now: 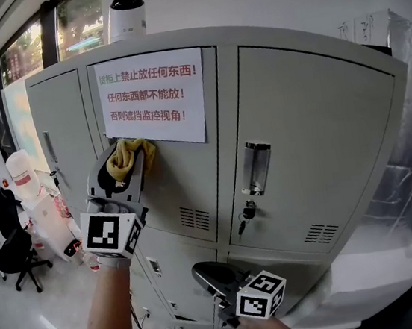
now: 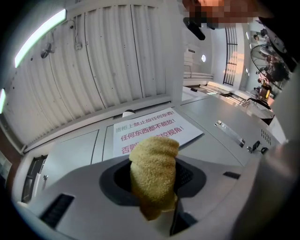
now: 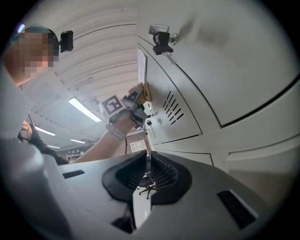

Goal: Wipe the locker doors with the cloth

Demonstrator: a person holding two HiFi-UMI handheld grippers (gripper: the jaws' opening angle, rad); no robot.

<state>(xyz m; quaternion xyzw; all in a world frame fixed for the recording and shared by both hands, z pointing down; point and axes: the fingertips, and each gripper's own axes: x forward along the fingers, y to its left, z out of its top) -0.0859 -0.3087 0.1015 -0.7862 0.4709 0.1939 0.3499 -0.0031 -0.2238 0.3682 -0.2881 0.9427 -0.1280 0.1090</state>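
Observation:
My left gripper [image 1: 125, 161] is shut on a yellow cloth [image 1: 129, 154] and holds it against the grey locker door [image 1: 170, 180], just below the left corner of a white paper notice [image 1: 152, 98]. In the left gripper view the cloth [image 2: 153, 171] bulges up between the jaws, with the notice [image 2: 150, 131] right behind it. My right gripper [image 1: 209, 276] hangs low in front of the lower lockers, shut with nothing in it. The right gripper view shows the left gripper [image 3: 133, 101] and the cloth [image 3: 142, 91] on the door.
The right-hand locker door [image 1: 317, 153] has a handle [image 1: 254, 167] and a key in its lock [image 1: 245, 213]. A white device [image 1: 126, 16] stands on the locker top. Black office chairs [image 1: 10, 246] and white equipment [image 1: 28, 183] stand at the left. Plastic sheeting [image 1: 406, 194] hangs at the right.

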